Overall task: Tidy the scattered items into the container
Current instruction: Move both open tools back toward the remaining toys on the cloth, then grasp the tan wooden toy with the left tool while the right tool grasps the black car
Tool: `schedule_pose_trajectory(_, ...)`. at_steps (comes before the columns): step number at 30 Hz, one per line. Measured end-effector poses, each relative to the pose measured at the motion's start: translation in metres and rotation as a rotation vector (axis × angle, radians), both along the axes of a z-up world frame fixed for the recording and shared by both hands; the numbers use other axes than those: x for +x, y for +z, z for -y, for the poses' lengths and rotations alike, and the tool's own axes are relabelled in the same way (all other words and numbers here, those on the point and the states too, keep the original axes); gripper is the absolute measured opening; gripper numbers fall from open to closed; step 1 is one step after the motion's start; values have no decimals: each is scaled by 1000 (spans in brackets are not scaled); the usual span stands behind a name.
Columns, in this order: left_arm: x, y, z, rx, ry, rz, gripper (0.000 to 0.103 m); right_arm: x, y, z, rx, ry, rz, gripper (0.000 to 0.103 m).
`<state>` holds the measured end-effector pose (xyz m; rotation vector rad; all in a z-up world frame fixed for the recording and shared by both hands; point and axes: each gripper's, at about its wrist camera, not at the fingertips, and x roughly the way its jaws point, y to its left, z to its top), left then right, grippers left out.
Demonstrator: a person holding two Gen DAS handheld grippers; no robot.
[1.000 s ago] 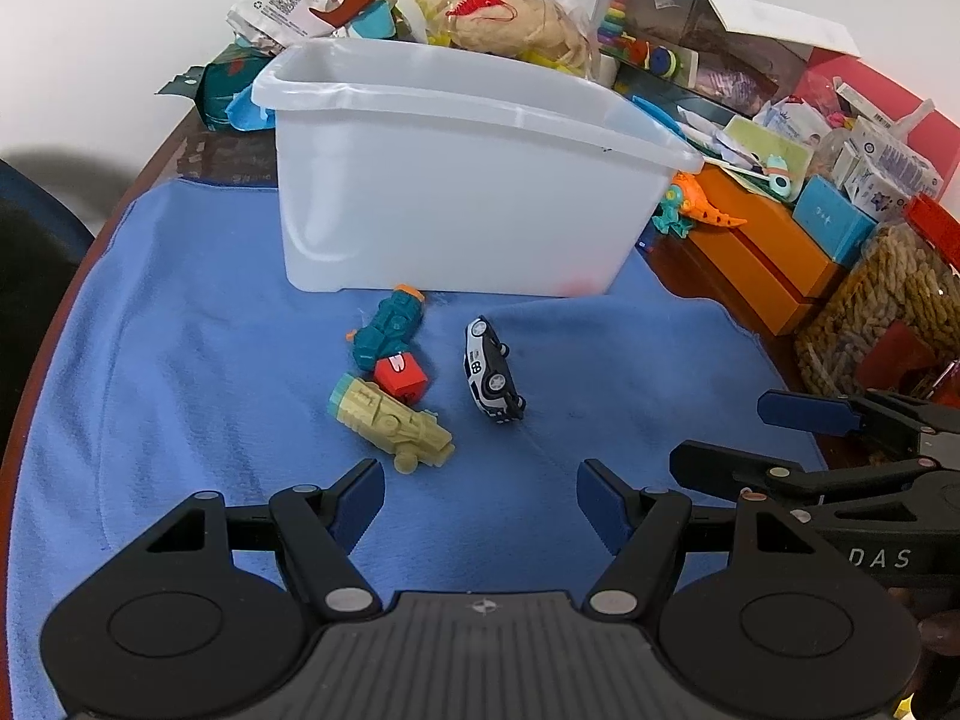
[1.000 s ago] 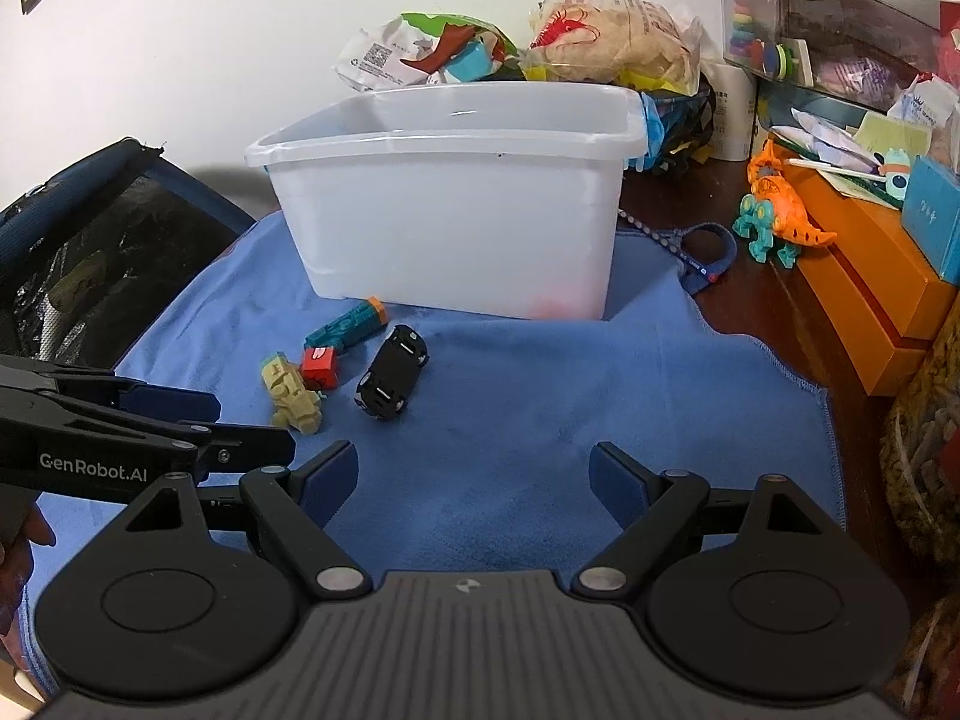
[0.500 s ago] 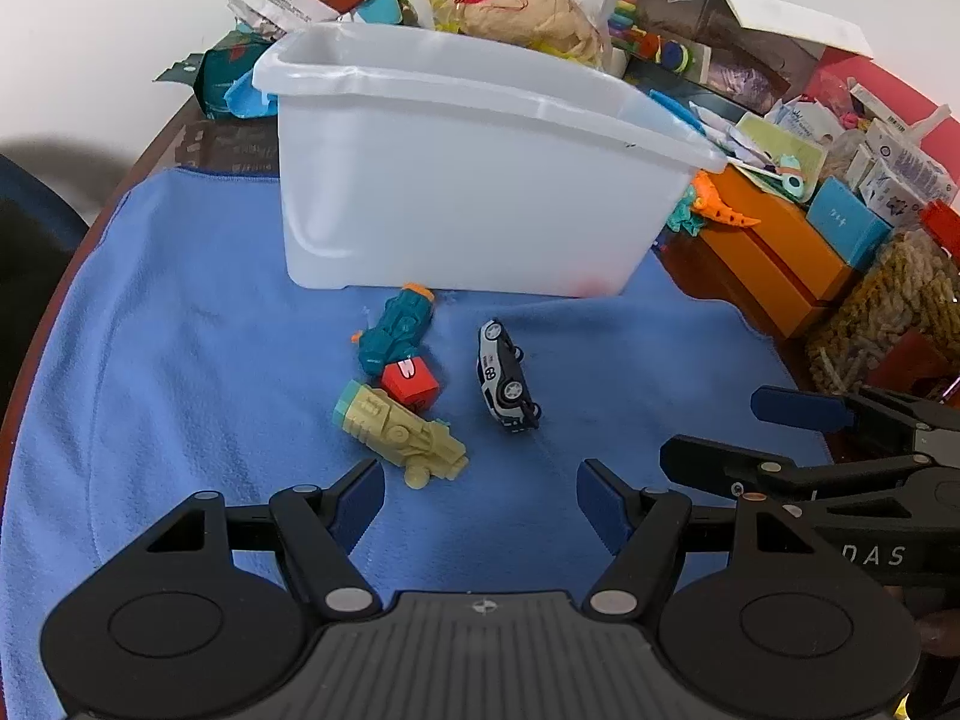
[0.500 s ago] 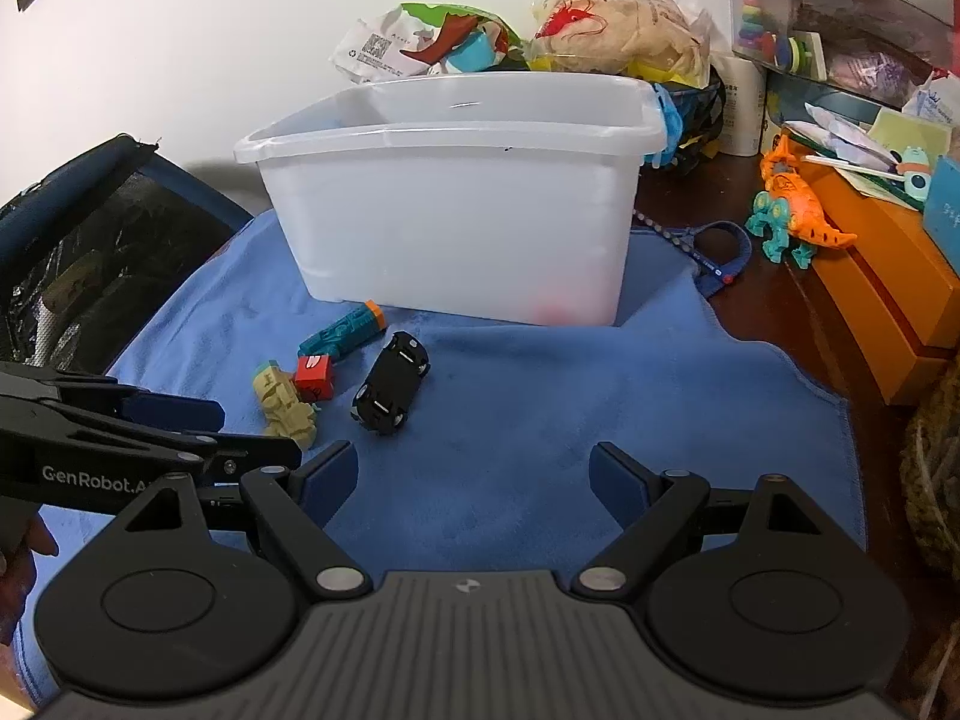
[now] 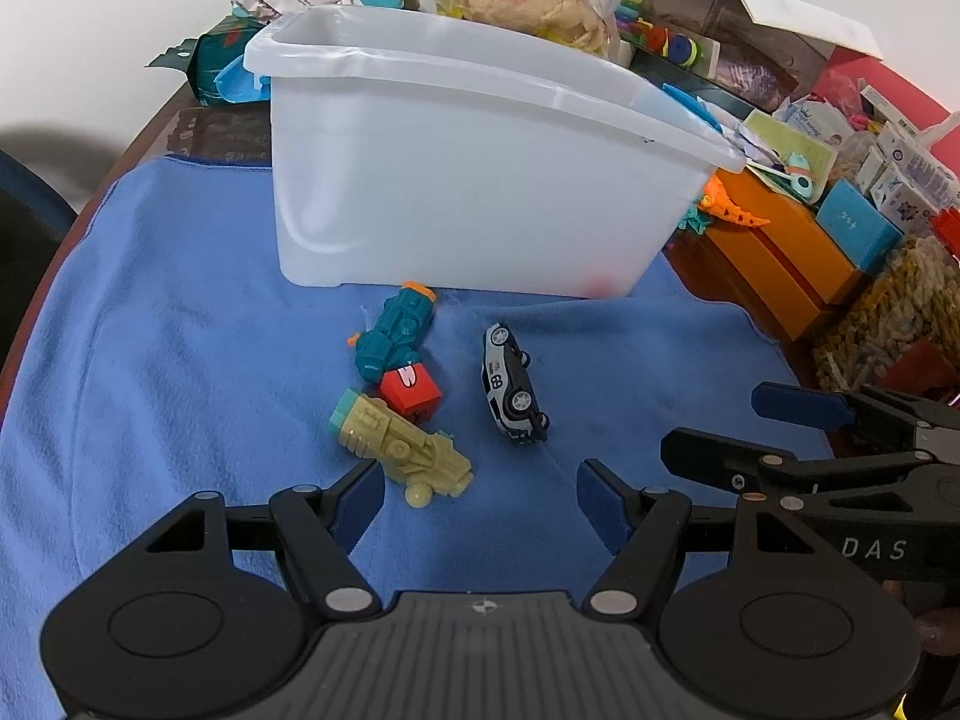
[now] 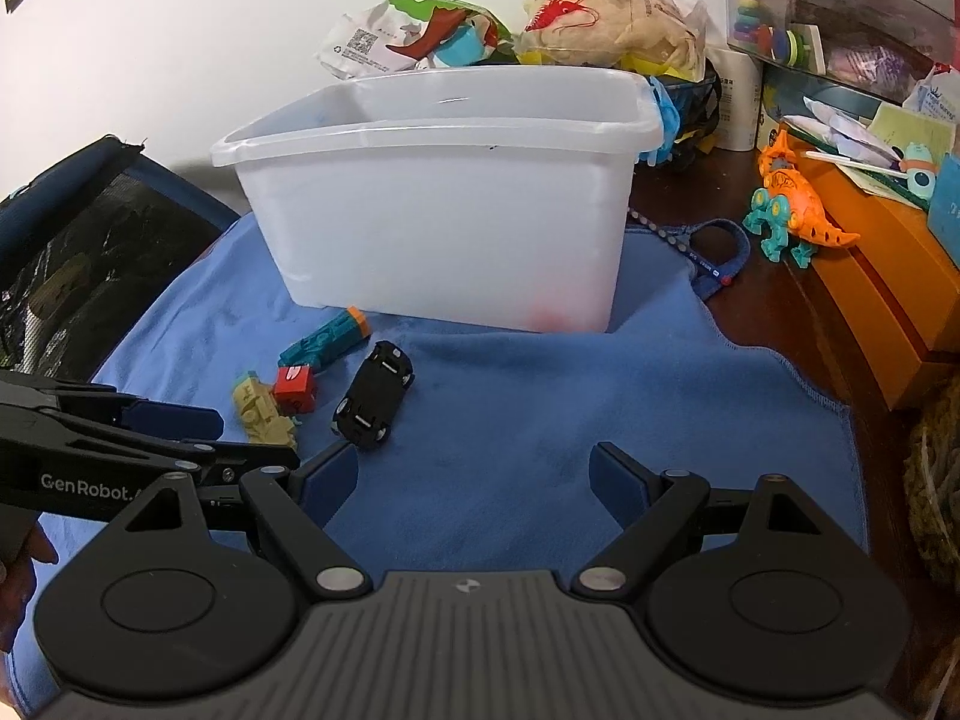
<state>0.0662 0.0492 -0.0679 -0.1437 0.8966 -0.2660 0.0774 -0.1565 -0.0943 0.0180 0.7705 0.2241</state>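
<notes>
A white plastic bin (image 5: 468, 180) stands on a blue cloth (image 5: 180, 360), also in the right wrist view (image 6: 444, 228). In front of it lie a teal toy (image 5: 396, 330), a red block (image 5: 411, 391), a tan toy (image 5: 399, 444) and a small toy car (image 5: 510, 387). The right wrist view shows them too: teal toy (image 6: 327, 342), red block (image 6: 295, 387), tan toy (image 6: 264, 414), car (image 6: 375, 393). My left gripper (image 5: 480, 501) is open and empty, just short of the tan toy. My right gripper (image 6: 471, 480) is open and empty, right of the car.
Snack bags (image 5: 516, 0) and packets sit behind the bin. Orange boxes (image 5: 774, 252), small cartons and an orange toy dinosaur (image 6: 786, 204) crowd the right side. A dark chair (image 6: 66, 240) stands at the left. The wooden table edge (image 5: 36, 294) shows left of the cloth.
Both grippers have moved forward toward the toys and the bin. The jaws have stayed open. The toys have not moved.
</notes>
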Motion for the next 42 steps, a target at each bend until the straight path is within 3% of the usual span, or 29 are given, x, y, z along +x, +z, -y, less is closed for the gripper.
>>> schedule_pose_trajectory(15,14,-10,-7,-8,0,-21,74,16,-4,-5,-2,49,-2,85)
schedule_pose_trajectory(22,32,-17,-8,1,29,-16,74,54,9,-27,88,73,-16,80)
schedule_pose_trajectory(24,36,-20,-5,40,25,-12,73,65,7,-43,48,89,-7,77)
schedule_pose_trajectory(26,37,-20,-6,73,1,-6,65,77,-2,-58,-6,120,-35,59)
schedule_pose_trajectory(28,36,-20,-10,92,-37,3,57,84,-13,-65,-30,150,-53,50)
schedule_pose_trajectory(29,35,-20,-13,102,-56,7,52,84,-18,-69,-60,159,-58,52)
schedule_pose_trajectory(34,28,-20,-23,171,-97,34,43,72,-39,-64,-95,176,-91,51)
schedule_pose_trajectory(38,20,-25,-13,237,-91,99,45,56,-47,-61,-134,212,0,51)
schedule_pose_trajectory(39,18,-26,-11,246,-82,114,45,54,-47,-61,-135,216,9,46)
schedule_pose_trajectory(40,17,-26,-10,244,-71,116,44,54,-46,-62,-133,221,13,33)
schedule_pose_trajectory(42,15,-24,-11,214,-68,103,42,50,-42,-63,-144,221,21,33)
